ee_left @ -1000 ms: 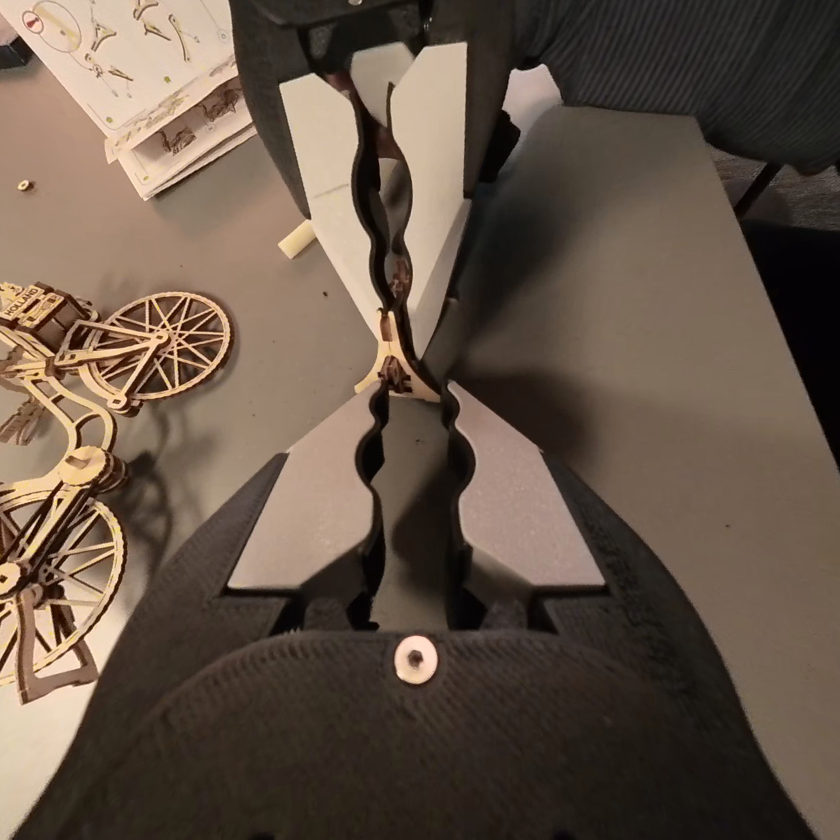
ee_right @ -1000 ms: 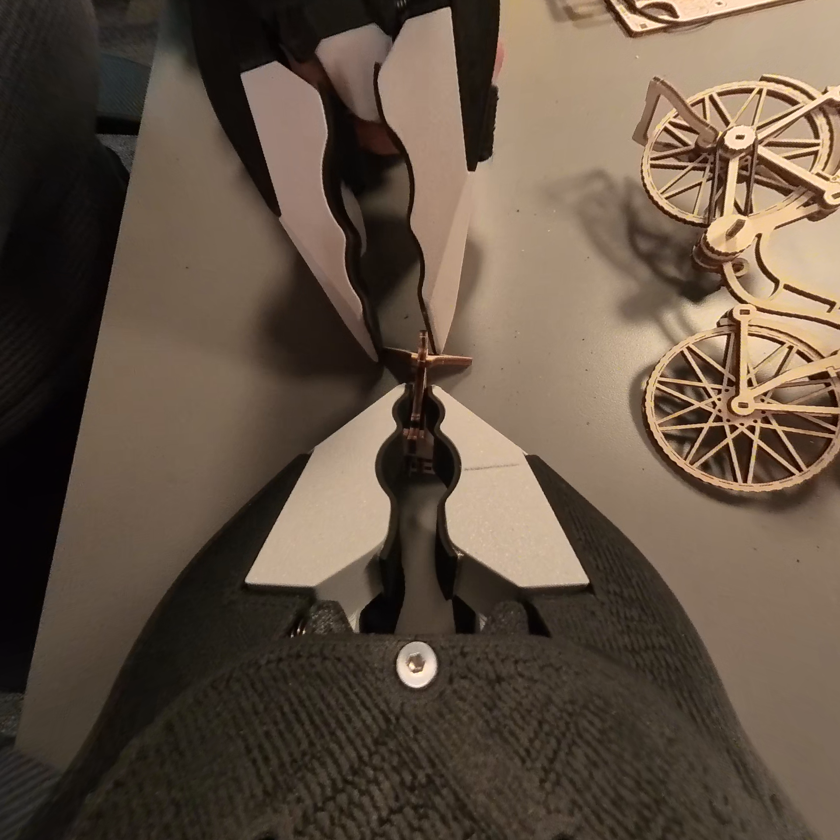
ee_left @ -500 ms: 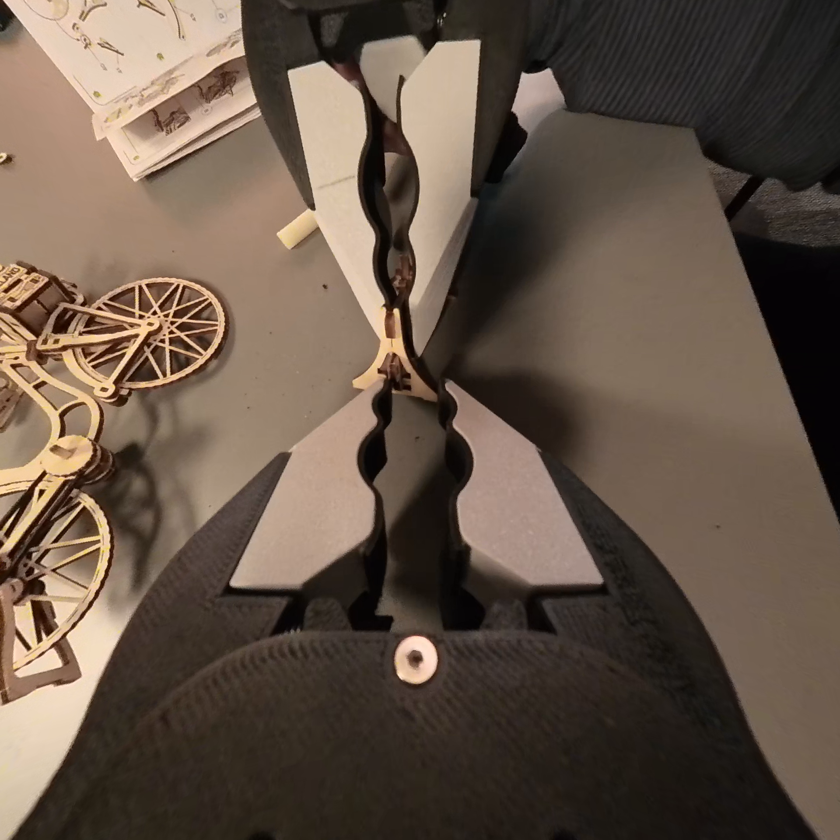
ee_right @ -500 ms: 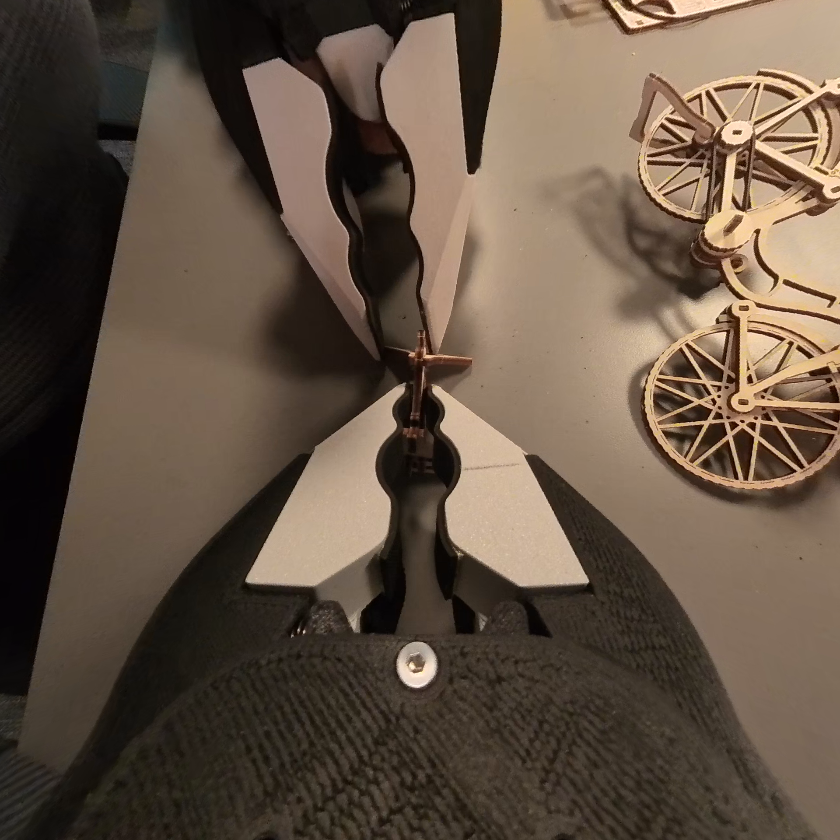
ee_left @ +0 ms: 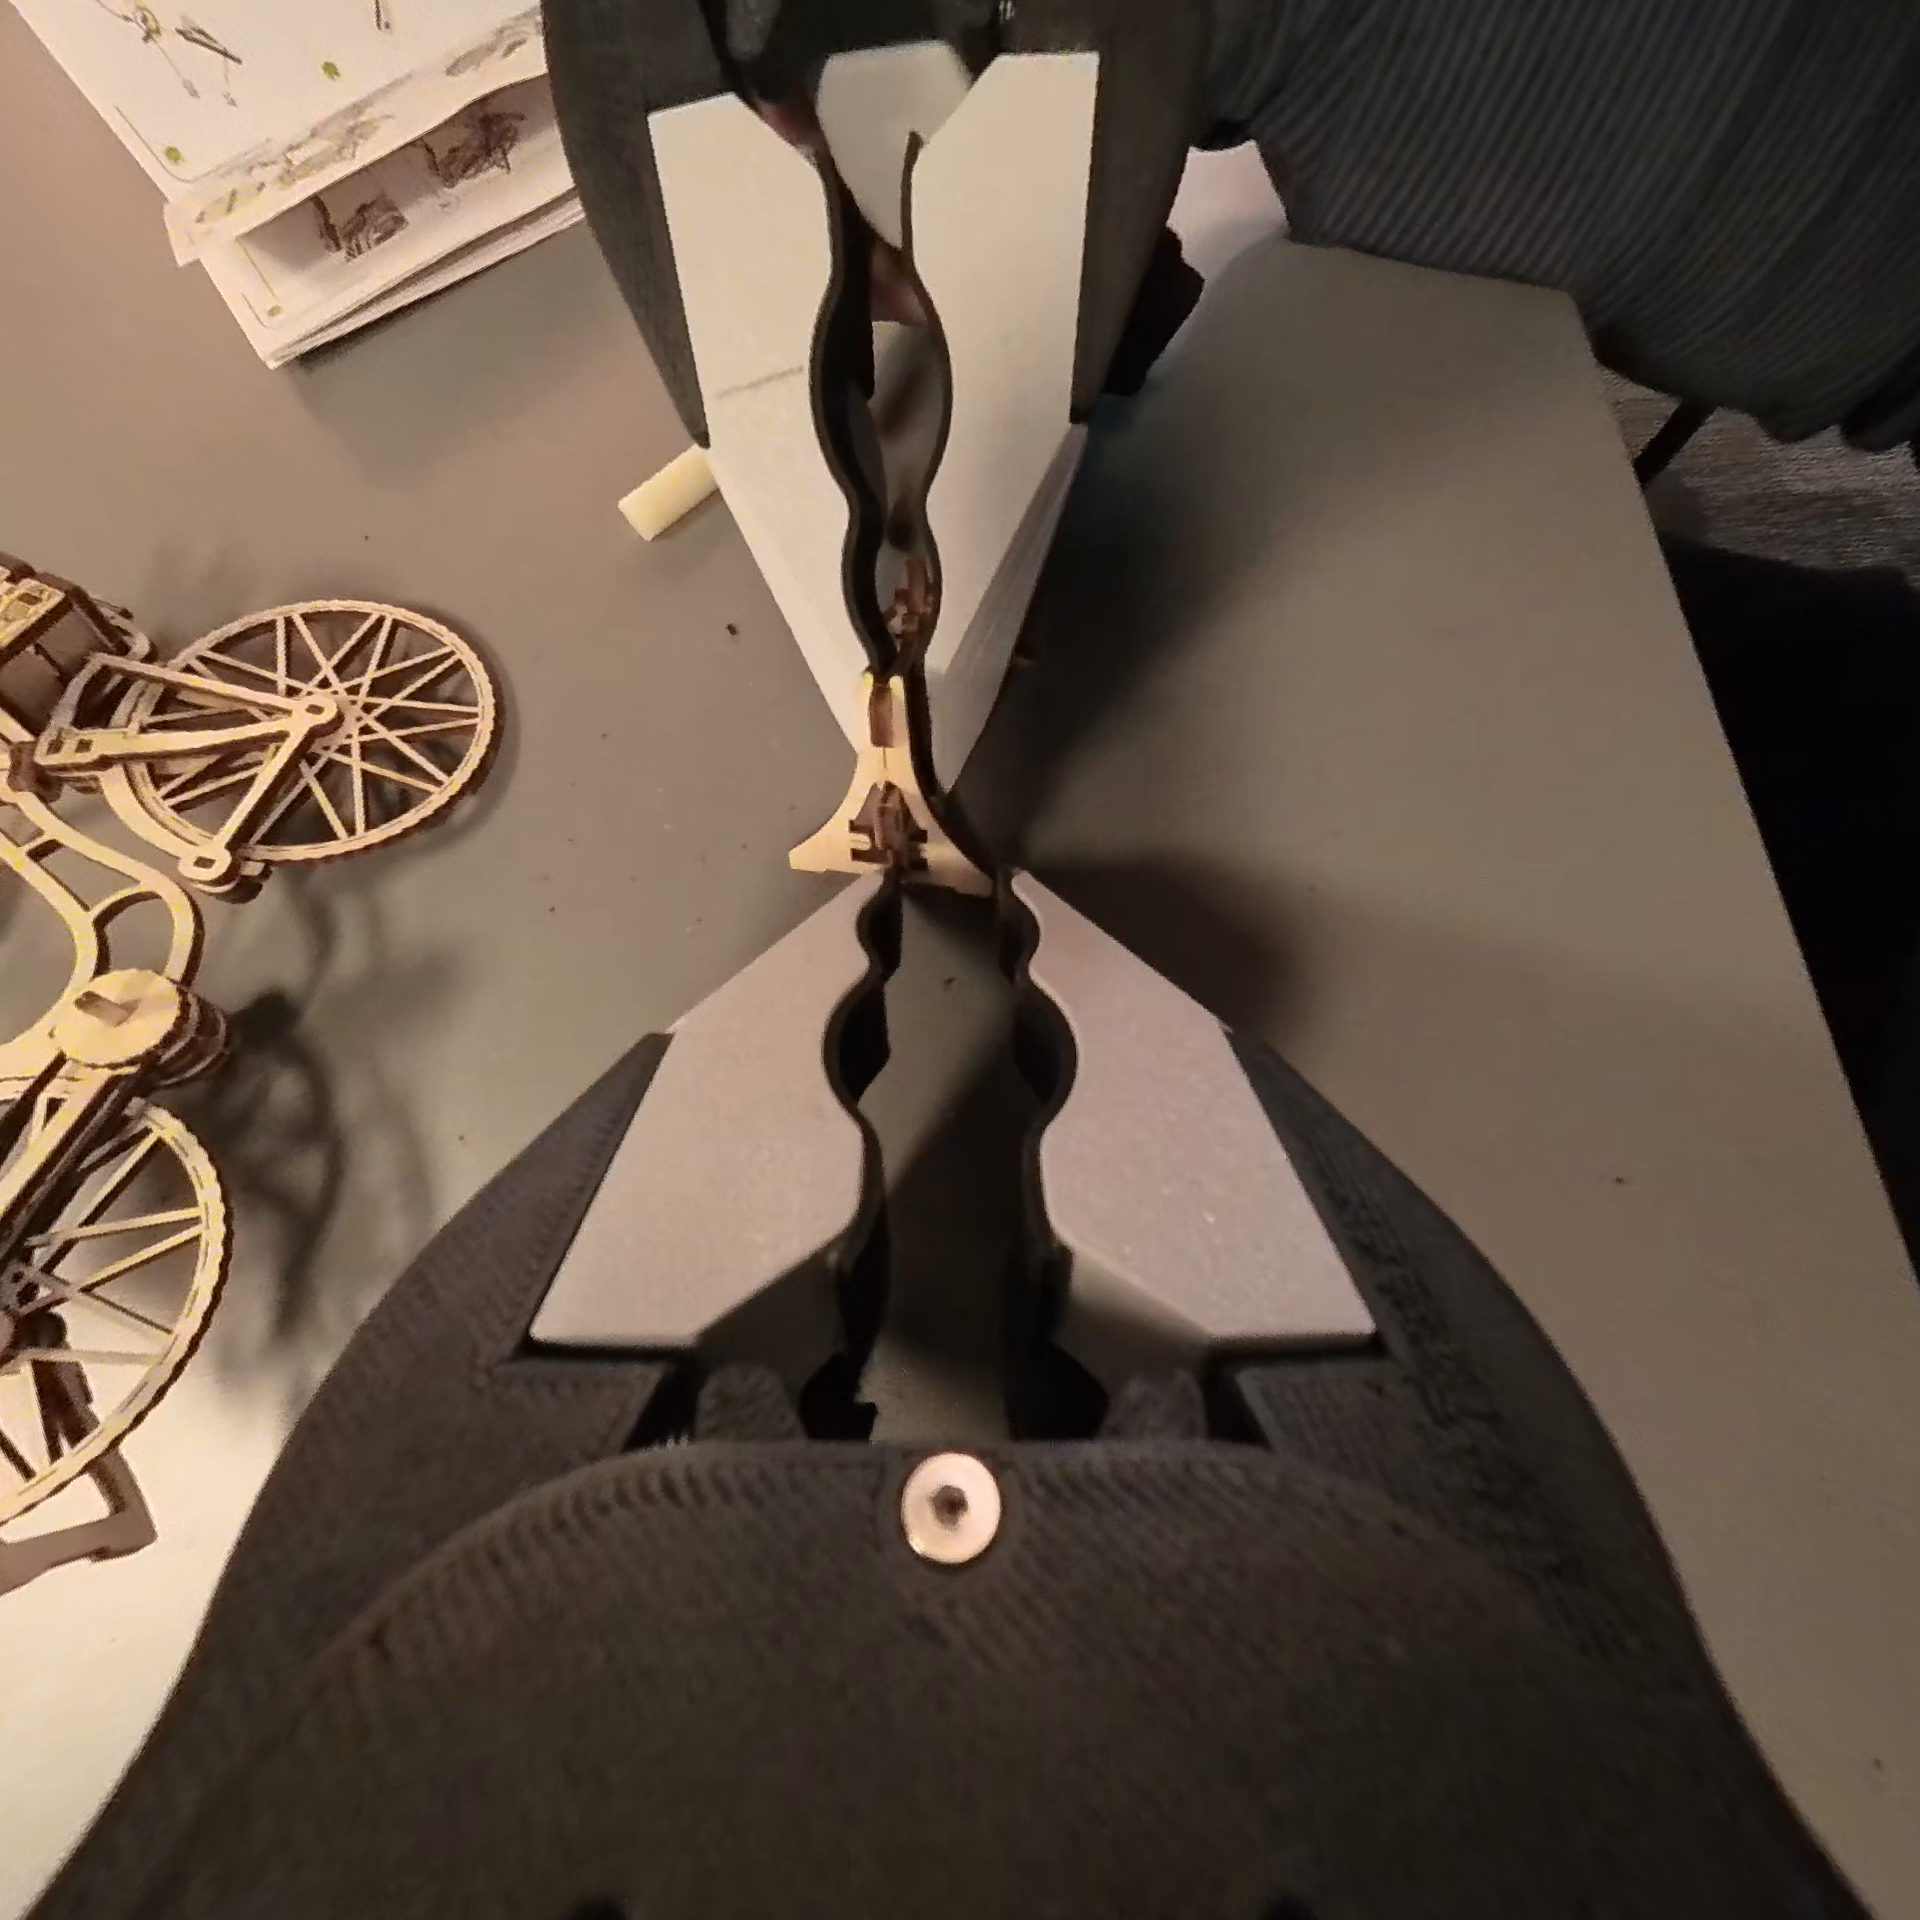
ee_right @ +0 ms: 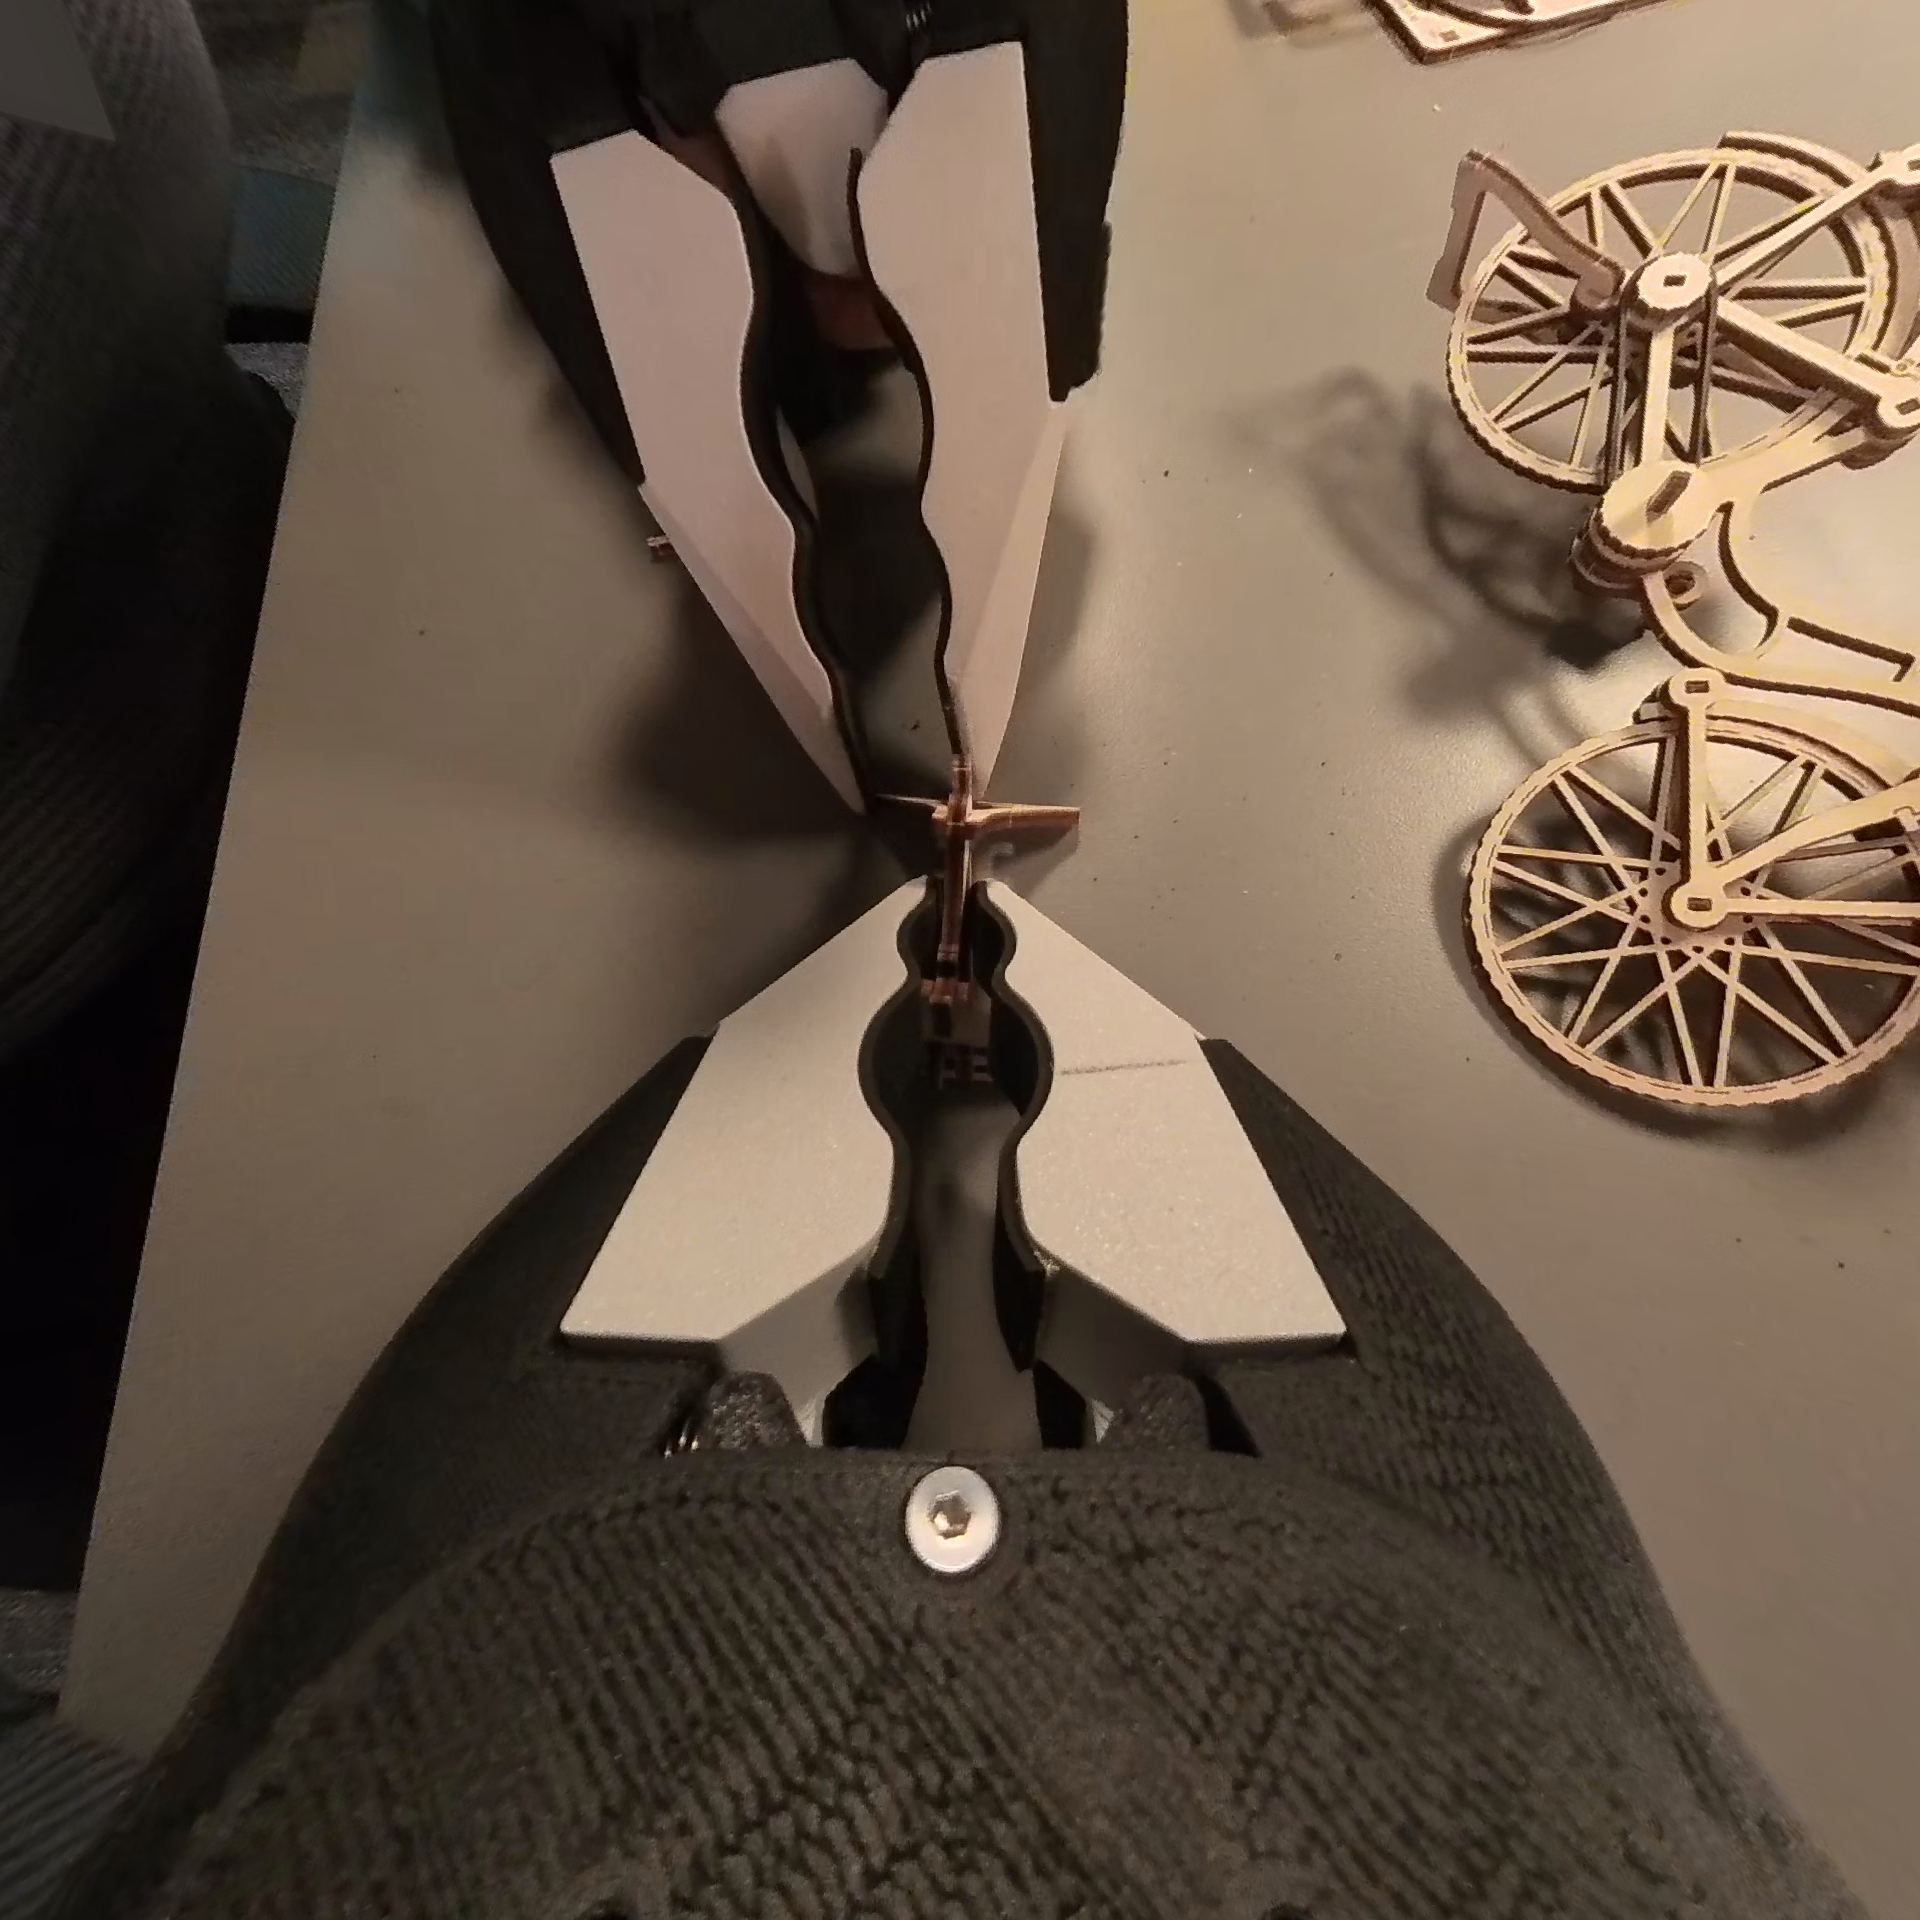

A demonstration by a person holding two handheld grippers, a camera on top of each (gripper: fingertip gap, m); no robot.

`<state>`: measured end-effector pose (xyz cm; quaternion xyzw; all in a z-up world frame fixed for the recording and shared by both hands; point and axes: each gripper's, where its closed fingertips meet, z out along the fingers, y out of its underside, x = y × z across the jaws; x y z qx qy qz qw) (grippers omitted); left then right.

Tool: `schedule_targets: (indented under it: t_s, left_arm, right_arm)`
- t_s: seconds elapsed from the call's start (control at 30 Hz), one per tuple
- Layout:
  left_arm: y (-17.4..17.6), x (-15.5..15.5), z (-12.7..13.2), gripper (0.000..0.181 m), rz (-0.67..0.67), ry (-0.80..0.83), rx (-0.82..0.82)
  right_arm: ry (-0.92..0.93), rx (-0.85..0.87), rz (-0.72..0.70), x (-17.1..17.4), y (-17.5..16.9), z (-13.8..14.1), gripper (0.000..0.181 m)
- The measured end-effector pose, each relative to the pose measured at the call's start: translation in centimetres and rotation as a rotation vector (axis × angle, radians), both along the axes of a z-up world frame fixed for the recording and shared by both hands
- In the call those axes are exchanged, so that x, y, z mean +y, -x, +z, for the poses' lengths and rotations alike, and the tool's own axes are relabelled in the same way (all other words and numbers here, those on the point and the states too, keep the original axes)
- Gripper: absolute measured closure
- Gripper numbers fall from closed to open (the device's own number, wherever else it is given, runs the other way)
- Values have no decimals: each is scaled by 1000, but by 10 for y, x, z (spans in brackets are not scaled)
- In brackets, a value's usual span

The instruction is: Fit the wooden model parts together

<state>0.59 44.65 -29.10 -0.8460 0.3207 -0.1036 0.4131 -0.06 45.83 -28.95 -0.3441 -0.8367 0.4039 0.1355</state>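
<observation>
– Which tool is nearest to us?

– The left gripper (ee_left: 940, 888). Its fingers stand apart, clamped on nothing, and their tips sit right against the flared wooden plate (ee_left: 883, 831).

– And that plate is where, exactly?

– In the air just above the grey table (ee_left: 1351, 727), between the two tools, which meet tip to tip. It sits crosswise on a thin wooden stem (ee_right: 951, 977).

– So who has the stem?

– The right gripper (ee_right: 958, 888), coming in from the far side. Its fingers are pinched shut on the stem, which runs back between them.

– Which way does the stem lie?

– Its long axis follows the line joining the two tools, straight from one to the other. The plate lies square across it, directly ahead of the left tips. I'd guess the coming move is a push along that line to seat the plate. If the push goes off-axis, such a thin piece may twist.

– Anything beyond?

– Off to the left lies a wooden bicycle model (ee_left: 312, 727), and farther back some instruction sheets (ee_left: 364, 187).
</observation>
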Motion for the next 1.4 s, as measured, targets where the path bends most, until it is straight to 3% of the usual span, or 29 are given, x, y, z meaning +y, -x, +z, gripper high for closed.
schedule_targets:
  t_s: [1.4]
  left_arm:
    - [1,1,2,166,-17,-35,49]
  right_arm:
    - [-63,18,-12,1,1,-1,179]
